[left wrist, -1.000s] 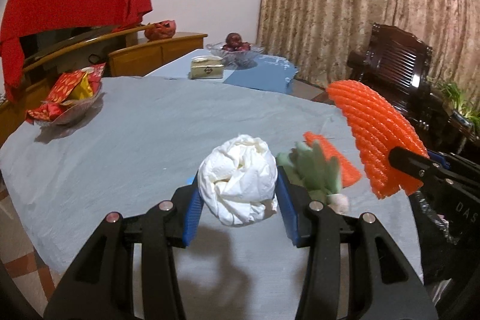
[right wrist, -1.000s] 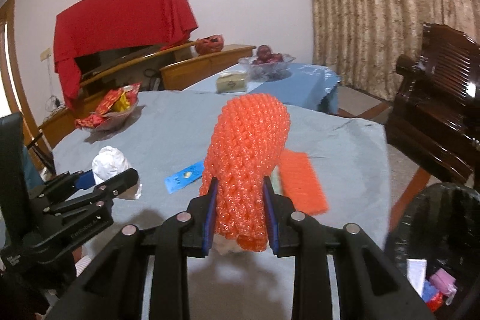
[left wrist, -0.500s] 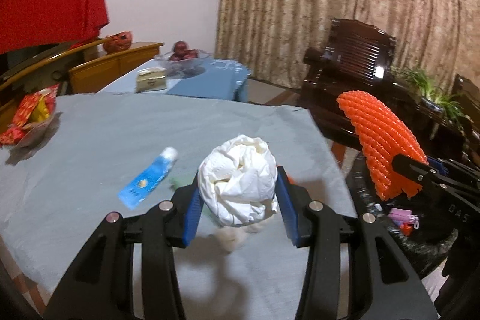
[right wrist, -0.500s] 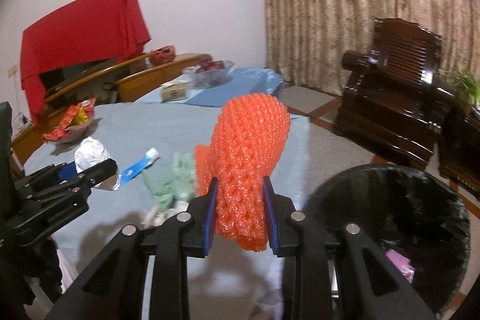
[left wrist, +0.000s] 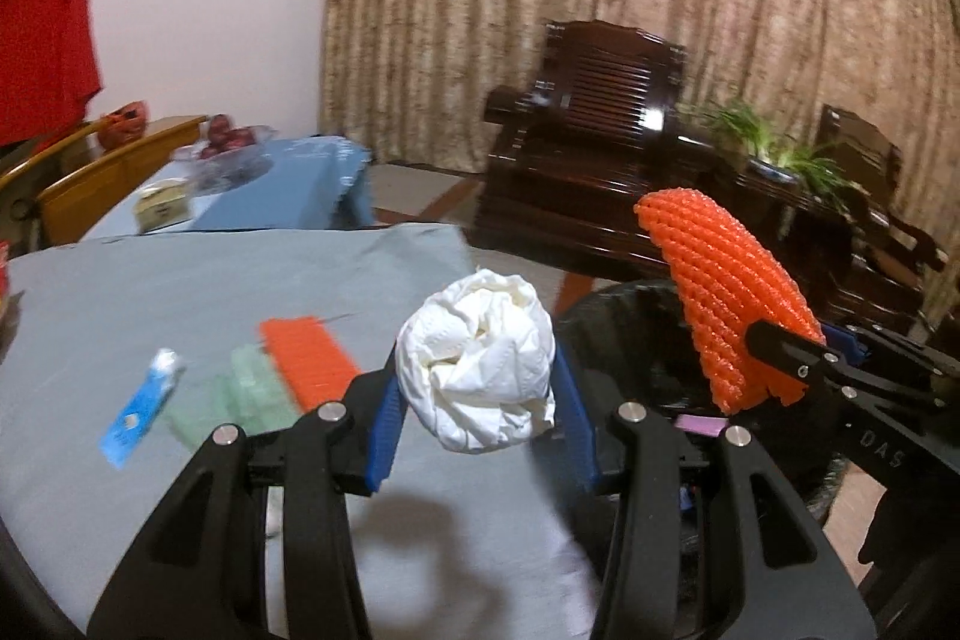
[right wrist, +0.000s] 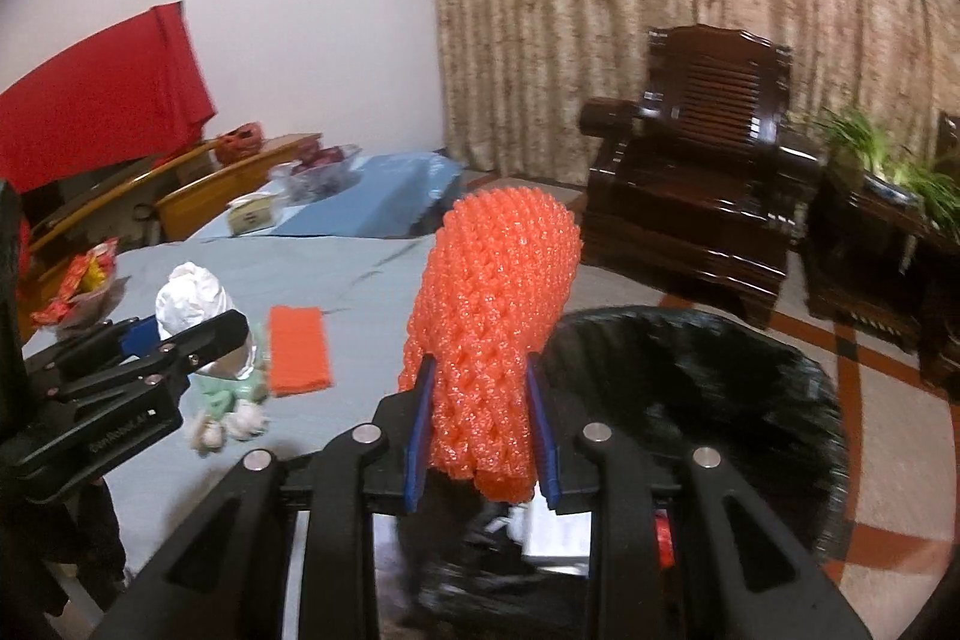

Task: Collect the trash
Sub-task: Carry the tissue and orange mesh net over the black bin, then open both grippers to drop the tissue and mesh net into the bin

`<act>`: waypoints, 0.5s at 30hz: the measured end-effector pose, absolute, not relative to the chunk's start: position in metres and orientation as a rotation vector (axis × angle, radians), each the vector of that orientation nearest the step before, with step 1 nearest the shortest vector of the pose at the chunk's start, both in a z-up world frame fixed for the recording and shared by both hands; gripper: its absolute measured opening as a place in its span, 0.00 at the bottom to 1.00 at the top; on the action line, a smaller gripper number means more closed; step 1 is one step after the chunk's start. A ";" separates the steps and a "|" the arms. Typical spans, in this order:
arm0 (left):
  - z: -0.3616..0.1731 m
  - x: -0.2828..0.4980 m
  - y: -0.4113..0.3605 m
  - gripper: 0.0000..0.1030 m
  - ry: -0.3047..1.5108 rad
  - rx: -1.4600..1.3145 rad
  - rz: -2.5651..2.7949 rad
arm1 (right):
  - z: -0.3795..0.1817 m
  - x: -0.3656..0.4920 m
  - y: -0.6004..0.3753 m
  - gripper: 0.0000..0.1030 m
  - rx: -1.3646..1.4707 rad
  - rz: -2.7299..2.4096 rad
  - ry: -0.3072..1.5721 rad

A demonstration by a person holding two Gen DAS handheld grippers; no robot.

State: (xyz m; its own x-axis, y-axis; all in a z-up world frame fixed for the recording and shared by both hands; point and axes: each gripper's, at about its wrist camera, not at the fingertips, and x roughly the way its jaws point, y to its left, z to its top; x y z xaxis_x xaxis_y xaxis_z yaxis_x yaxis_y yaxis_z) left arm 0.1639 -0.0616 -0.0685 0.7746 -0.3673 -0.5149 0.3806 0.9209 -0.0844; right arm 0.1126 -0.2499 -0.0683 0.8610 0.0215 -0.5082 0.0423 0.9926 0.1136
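Note:
My left gripper (left wrist: 477, 421) is shut on a crumpled white tissue ball (left wrist: 477, 361), held above the table's right edge. My right gripper (right wrist: 480, 436) is shut on an orange foam fruit net (right wrist: 492, 322), which hangs over the near rim of a black-lined trash bin (right wrist: 708, 376). The left wrist view shows the same net (left wrist: 729, 304) over that bin (left wrist: 624, 340) to the right. On the grey tablecloth (left wrist: 180, 292) lie a flat orange foam net (left wrist: 309, 361), a pale green foam piece (left wrist: 240, 400) and a blue wrapper (left wrist: 141, 409).
A dark wooden armchair (right wrist: 702, 196) and a side table with a plant (right wrist: 888, 178) stand beyond the bin. A snack bowl (right wrist: 81, 289) sits at the table's left. A blue-covered table with a fruit bowl (left wrist: 231, 145) lies behind, a red cloth (right wrist: 102, 106) beyond it.
Both grippers have swung right with their loads, from over the table's middle to its right edge. The bin has come into view, and the orange net now hangs over it.

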 end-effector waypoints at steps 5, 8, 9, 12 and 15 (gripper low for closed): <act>-0.076 0.172 -0.108 0.43 0.560 0.057 -0.484 | -0.078 0.104 -0.291 0.27 0.134 -0.095 0.553; -0.082 0.175 -0.134 0.43 0.565 0.068 -0.522 | -0.084 0.103 -0.308 0.27 0.139 -0.125 0.566; -0.085 0.177 -0.144 0.43 0.569 0.069 -0.536 | -0.086 0.103 -0.314 0.27 0.139 -0.134 0.570; -0.091 0.181 -0.163 0.43 0.577 0.077 -0.564 | -0.092 0.102 -0.329 0.28 0.145 -0.154 0.581; -0.098 0.188 -0.183 0.44 0.595 0.085 -0.595 | -0.098 0.105 -0.339 0.28 0.144 -0.169 0.588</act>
State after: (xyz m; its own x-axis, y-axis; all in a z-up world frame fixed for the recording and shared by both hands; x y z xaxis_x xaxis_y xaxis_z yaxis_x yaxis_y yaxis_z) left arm 0.1878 -0.1827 -0.0981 0.6669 -0.5025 -0.5502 0.5501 0.8301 -0.0914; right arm 0.1050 -0.3391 -0.0984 0.8186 -0.1174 -0.5622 0.1994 0.9761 0.0864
